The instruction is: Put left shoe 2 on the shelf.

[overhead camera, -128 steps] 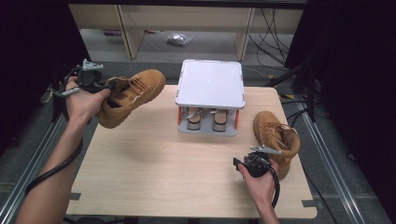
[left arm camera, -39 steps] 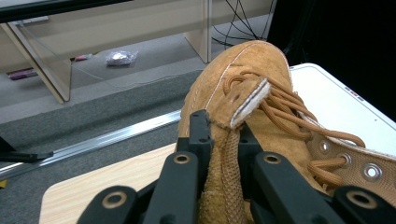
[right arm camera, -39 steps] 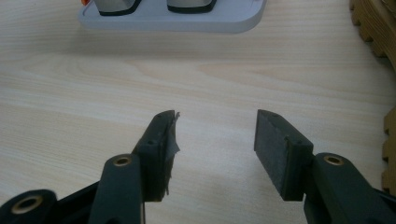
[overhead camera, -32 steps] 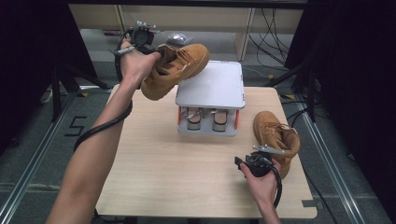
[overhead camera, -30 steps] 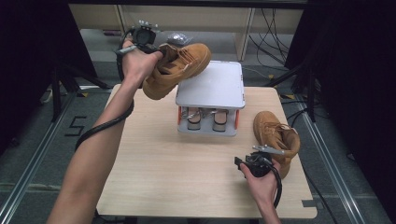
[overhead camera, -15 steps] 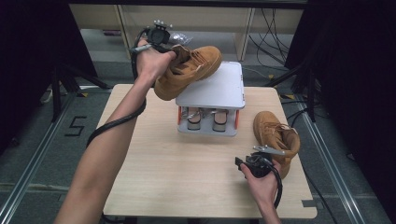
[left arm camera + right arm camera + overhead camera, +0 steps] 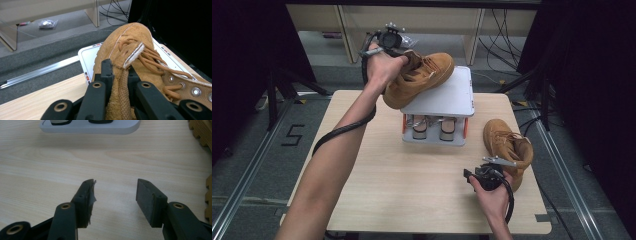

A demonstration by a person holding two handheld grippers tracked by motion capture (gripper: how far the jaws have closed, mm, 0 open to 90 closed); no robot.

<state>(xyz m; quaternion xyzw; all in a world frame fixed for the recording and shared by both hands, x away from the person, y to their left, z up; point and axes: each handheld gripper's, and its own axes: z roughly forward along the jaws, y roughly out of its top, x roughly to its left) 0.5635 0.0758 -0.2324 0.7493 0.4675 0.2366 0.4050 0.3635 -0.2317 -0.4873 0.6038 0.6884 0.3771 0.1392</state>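
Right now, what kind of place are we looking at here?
Probably a lab or data-collection bay, not a home. A bare wooden table stands between black curtains, with metal floor rails alongside and loose cables behind. A person works it with handheld grippers, the left gripper clamped on a tan boot.

High view: fixed above the near edge of the tabletop (image 7: 377,200), facing forward and down, far enough to take in all four edges and the floor beyond. Left gripper view: close, raised above the far edge, looking along its jaws over a tan boot (image 7: 140,62) and the white stand (image 7: 86,56) toward the floor. Right gripper view: very low, close to the wood near the right edge, facing the stand's base (image 7: 95,128). All three share the stand.
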